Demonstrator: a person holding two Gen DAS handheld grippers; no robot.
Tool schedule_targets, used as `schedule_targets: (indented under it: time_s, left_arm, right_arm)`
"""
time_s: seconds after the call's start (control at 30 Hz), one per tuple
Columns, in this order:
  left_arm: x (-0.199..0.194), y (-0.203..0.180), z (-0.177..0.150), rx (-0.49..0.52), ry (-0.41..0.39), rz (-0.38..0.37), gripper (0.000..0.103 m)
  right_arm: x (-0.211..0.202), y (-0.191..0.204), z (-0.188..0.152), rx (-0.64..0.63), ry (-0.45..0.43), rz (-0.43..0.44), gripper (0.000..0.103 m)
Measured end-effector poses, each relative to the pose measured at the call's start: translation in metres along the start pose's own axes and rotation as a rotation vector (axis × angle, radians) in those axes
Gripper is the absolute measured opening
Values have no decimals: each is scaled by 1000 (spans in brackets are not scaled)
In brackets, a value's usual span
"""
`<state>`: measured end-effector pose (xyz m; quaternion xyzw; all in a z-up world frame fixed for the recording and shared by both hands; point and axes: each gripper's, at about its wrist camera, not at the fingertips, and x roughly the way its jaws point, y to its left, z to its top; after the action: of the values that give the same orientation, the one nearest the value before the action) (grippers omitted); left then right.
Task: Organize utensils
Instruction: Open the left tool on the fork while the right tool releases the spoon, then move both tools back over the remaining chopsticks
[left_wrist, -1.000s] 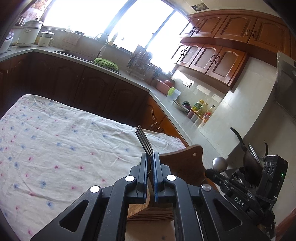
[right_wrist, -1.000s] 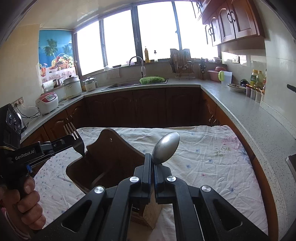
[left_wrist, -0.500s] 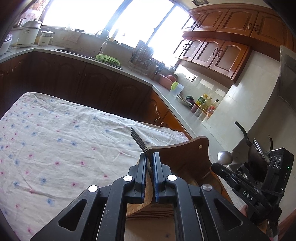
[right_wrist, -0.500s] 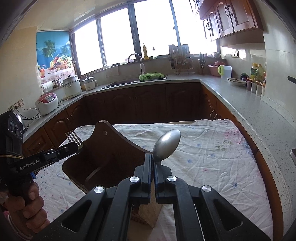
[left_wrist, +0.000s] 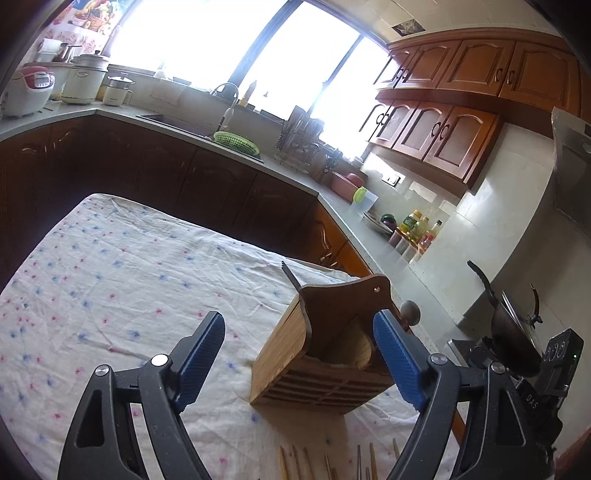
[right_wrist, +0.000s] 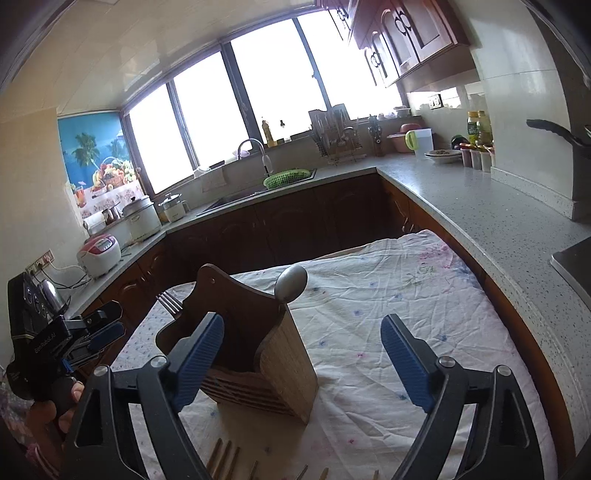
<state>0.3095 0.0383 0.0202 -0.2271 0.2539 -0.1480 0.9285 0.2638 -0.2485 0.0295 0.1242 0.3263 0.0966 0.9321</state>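
Note:
A wooden utensil holder (left_wrist: 325, 343) (right_wrist: 266, 343) stands on the flowered tablecloth (left_wrist: 110, 280). A fork (left_wrist: 290, 275) (right_wrist: 169, 301) sticks out of its left side and a spoon (left_wrist: 410, 312) (right_wrist: 291, 282) out of its right side. My left gripper (left_wrist: 299, 347) is just short of the holder, jaws opening wide, blue pads touching nothing. In the right wrist view it shows at the left as the left gripper (right_wrist: 112, 319), held by a hand (right_wrist: 48, 410). My right gripper (right_wrist: 301, 325) is also back from the holder, jaws opening, nothing gripped. Several wooden chopsticks (left_wrist: 332, 461) (right_wrist: 225, 458) lie on the cloth below the fingers.
A grey counter (right_wrist: 480, 214) wraps around the table, with a sink and green basket (right_wrist: 286, 178), rice cookers (left_wrist: 27, 90) and bottles (left_wrist: 415, 225). A wok (left_wrist: 513, 332) sits on the stove at the right. Dark cabinets stand beyond the table's far edge.
Both grippers were shut, the left on the fork and the right on the spoon, over the holder. Both have let go and pulled back, jaws now wide; fork and spoon stand in the holder.

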Motion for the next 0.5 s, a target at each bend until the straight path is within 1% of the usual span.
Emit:
schedule_targets:
  time_s: [0.07,0.13,0.33,0.5]
  left_arm:
    - [-17,1,-11,4,-7,18,91]
    - [-31,1,-19,6,-9,30,93]
    - [-80,5,-46,-11,10,49,94]
    - [-116,6,-65,9,26,72,94]
  right_arm:
    - [-13,0,-4,8,-8,2,95]
    - [-26,0,-11,18,-16,6,95]
    - [-66,2,-35,37,-31,2,97]
    - [-93,5,-60,32,-25,-14,99]
